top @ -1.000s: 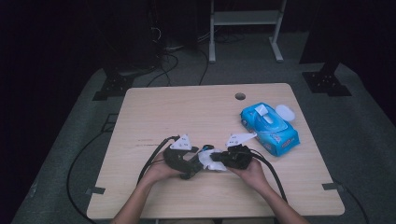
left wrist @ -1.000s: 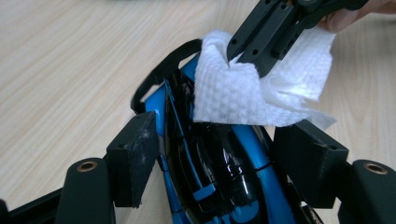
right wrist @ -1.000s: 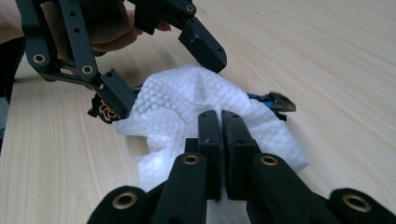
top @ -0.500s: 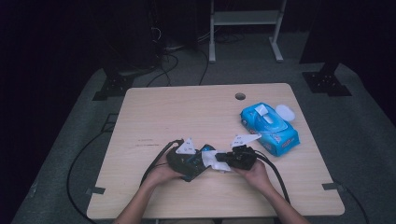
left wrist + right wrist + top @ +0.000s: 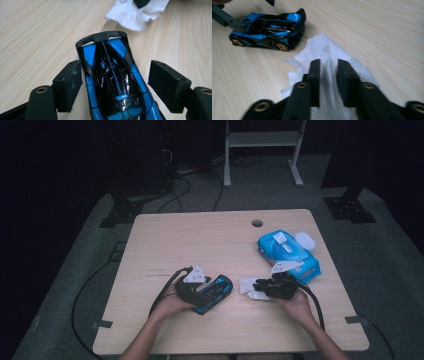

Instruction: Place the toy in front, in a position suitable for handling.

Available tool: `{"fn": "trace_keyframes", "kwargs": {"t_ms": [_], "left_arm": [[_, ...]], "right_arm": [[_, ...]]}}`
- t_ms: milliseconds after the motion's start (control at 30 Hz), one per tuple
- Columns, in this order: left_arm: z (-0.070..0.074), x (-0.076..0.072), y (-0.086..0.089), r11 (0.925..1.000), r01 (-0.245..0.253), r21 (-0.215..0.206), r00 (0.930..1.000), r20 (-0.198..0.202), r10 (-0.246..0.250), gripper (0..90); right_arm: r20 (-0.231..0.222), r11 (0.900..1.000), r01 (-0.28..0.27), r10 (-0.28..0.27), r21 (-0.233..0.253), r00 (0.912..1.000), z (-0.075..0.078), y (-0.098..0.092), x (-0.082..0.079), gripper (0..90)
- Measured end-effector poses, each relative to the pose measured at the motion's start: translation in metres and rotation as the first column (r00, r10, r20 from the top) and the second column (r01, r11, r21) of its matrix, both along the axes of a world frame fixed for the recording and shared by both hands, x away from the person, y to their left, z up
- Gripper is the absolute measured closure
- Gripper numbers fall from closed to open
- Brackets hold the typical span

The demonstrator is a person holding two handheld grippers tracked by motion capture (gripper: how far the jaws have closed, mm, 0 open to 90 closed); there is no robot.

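A dim overhead scene: the pale wooden worktop [image 5: 220,245] is softly lit from above while the surrounding floor falls into near-black. The close views are brighter and evenly lit. Glossy highlights streak the blue toy car [image 5: 115,82]. The right claw [image 5: 328,67] is blurred in the foreground, its near parts out of focus.

I can't read any text, brand, number or sign here; blue wipes pack [image 5: 289,255] has markings too small and blurred to make out, blue toy car [image 5: 115,82] carries no legible lettering, bench [image 5: 200,240] surface is unmarked
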State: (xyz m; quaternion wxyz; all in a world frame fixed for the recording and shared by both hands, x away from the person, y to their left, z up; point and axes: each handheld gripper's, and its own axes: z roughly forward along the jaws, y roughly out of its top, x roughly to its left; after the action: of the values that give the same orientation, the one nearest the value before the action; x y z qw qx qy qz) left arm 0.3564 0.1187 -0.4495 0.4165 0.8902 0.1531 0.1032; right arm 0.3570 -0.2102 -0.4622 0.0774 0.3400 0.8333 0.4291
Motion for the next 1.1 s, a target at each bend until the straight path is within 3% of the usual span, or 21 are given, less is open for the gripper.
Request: {"fn": "trace_keyframes", "kwargs": {"t_ms": [133, 733, 1100], "left_arm": [[0.002, -0.001, 0.0, 1.0, -0.002, -0.008, 1.0, 0.007, 0.002, 23.8], [0.012, -0.004, 0.01, 0.9988, -0.033, -0.036, 0.9989, 0.033, 0.034, 20.2], [0.015, -0.005, 0.023, 0.9971, -0.058, -0.049, 0.9978, 0.028, 0.06, 18.9]], "right_arm": [[0.005, 1.0, -0.006, 0.006, 0.016, 1.0, 0.006, -0.009, -0.002, 58.1], [0.029, 0.999, 0.004, -0.006, 0.054, 0.9996, 0.02, -0.037, -0.016, 49.2], [0.034, 0.998, 0.012, -0.014, 0.064, 0.9993, 0.024, -0.049, -0.021, 42.8]]}}
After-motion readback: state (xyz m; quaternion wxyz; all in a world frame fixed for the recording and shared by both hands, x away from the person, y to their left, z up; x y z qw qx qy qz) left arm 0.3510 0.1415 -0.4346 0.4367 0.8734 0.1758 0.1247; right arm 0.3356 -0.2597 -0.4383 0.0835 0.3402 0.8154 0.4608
